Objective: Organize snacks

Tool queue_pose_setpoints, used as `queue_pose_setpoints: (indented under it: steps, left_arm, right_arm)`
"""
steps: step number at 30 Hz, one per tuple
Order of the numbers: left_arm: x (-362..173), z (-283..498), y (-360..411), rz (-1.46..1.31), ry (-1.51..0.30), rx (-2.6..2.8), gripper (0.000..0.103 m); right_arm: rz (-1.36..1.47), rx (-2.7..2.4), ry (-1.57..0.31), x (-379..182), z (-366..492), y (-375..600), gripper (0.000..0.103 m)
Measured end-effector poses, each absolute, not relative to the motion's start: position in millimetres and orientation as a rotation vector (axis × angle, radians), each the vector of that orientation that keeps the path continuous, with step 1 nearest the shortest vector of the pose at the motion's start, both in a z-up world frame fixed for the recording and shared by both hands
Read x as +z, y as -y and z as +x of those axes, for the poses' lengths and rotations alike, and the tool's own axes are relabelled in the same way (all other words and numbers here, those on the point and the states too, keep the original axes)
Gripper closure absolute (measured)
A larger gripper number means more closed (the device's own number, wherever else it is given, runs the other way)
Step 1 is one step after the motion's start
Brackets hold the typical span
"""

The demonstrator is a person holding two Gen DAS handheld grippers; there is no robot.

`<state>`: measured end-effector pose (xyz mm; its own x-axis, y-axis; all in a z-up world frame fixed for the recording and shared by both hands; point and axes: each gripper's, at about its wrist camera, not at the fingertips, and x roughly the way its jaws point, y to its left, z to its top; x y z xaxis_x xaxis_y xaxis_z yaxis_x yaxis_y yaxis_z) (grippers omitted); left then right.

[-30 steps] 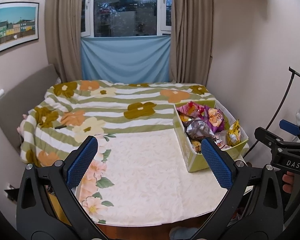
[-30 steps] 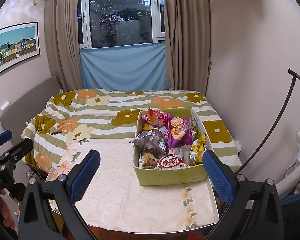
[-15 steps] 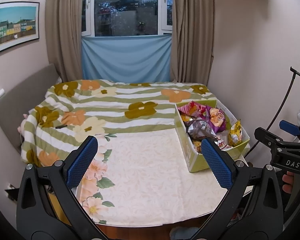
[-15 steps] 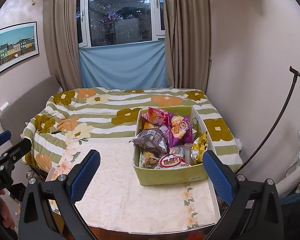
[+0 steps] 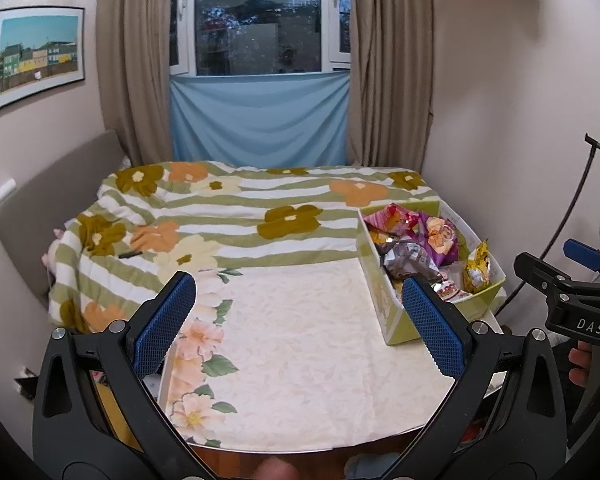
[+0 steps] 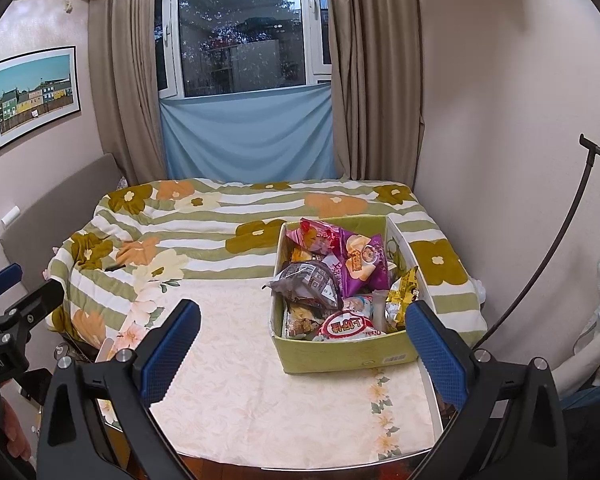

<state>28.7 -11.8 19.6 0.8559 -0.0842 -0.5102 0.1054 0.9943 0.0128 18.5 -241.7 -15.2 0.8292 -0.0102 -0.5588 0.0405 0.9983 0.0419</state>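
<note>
A green box stands on the worktop, which wears a cream cloth with a flower border, and everything else is best placed from that box. It is heaped with snacks: a purple bag leans upright toward its far end, a pink bag sits just behind that, a dark grey packet lies across its left wall, a yellow packet pokes up along its right wall, and a red-and-white round pack rests against its near wall. Beyond the box lies a bed with a green-striped flowered quilt. The right hand-held gripper hangs in the air on the near side of the box, its blue fingers spread wide with nothing between them. The left hand-held gripper hovers to the left of the box over bare cloth, likewise released and empty. A hand grips the right tool's handle.
</note>
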Motion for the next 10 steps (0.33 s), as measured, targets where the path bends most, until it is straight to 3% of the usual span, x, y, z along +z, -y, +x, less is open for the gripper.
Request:
queue_pose_setpoints:
  steps: [10]
  left_arm:
    - [38.3, 13.4, 8.0, 0.038, -0.448, -0.116, 0.001]
  right_arm:
    - [0.072, -0.017, -0.596, -11.4, 15.7, 236.1, 0.001]
